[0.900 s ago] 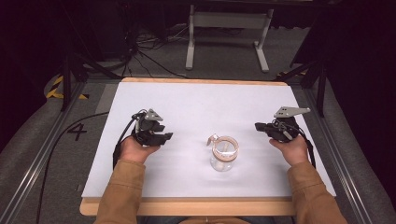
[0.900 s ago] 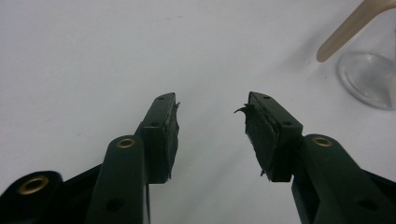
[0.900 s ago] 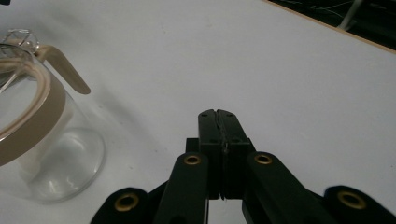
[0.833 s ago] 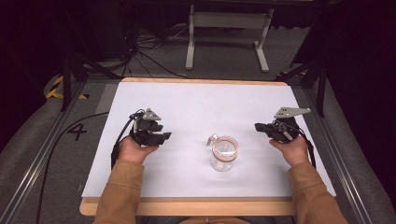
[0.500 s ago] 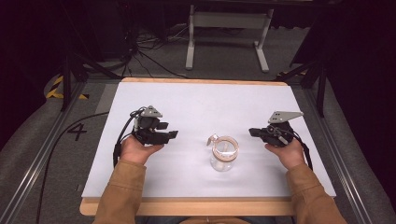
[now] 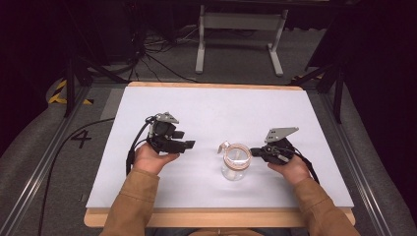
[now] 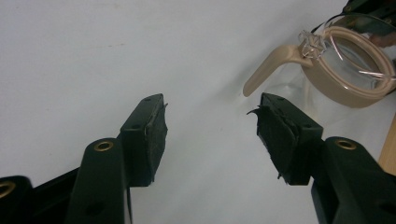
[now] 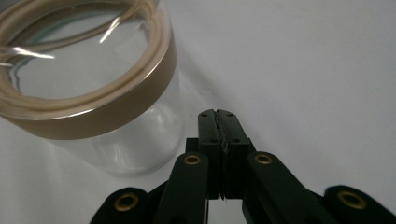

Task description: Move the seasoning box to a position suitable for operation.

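Glass jar [image 6: 236, 162] upright mid-counter [image 6: 206, 108], lid on, clasp tab toward left hand-held gripper [image 6: 183, 145] | left: jaws wide, empty, near tab | right hand-held gripper [image 6: 254, 152]: jaws together, empty, just beside rim | jar not yet gripped; opening probably ahead

A white table [image 6: 206, 108] stands before a grey metal stand [image 6: 239, 22].

jar [image 6: 236, 162]: stands upright on desk [image 6: 216, 105], near its front edge, right of centre | left gripper [image 6: 184, 145]: left of jar, apart from it, over desk | right gripper [image 6: 256, 152]: just right of jar, close beside its rim | jar between both grippers | floor stand [image 6: 239, 22]: behind desk
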Demonstrator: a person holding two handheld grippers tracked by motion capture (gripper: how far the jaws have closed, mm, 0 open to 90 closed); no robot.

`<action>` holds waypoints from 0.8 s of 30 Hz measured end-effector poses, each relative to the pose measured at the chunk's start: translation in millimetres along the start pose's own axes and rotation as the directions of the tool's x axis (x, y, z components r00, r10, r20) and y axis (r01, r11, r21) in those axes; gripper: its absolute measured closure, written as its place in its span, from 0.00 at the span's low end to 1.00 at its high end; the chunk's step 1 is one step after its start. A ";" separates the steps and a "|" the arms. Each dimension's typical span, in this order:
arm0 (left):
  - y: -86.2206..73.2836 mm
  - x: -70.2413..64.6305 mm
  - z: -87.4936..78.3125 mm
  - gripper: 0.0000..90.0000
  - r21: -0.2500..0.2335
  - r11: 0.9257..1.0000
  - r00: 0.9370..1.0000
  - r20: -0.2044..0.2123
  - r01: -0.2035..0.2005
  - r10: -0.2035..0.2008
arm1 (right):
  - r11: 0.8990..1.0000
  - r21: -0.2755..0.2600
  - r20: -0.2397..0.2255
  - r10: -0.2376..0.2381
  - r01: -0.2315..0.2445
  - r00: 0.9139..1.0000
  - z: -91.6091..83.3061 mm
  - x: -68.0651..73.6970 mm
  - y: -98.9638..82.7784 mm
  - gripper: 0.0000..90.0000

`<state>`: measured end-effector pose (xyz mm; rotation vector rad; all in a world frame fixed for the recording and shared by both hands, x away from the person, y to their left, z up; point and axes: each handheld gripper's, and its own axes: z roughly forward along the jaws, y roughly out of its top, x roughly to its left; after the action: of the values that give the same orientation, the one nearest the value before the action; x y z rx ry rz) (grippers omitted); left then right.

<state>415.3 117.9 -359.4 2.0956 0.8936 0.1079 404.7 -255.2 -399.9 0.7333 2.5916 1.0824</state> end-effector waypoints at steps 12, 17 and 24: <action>5.0 -3.5 13.1 0.69 0.074 0.997 0.998 0.066 -0.012 0.007 | 0.998 0.041 -0.017 -0.038 0.039 0.999 4.9 12.9 2.0 0.99; 6.1 -5.9 16.5 0.77 0.078 0.997 0.999 0.036 -0.029 0.026 | 0.998 0.047 -0.020 -0.035 0.036 0.999 3.2 14.6 0.8 0.99; 6.6 -8.4 21.8 0.80 0.112 0.990 0.997 0.032 -0.080 0.077 | 0.997 0.061 -0.036 -0.035 0.037 0.999 3.3 19.6 0.5 1.00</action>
<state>420.8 95.4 -366.8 2.2329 0.8178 0.0705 389.7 -242.5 -402.3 0.6843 2.6676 1.0184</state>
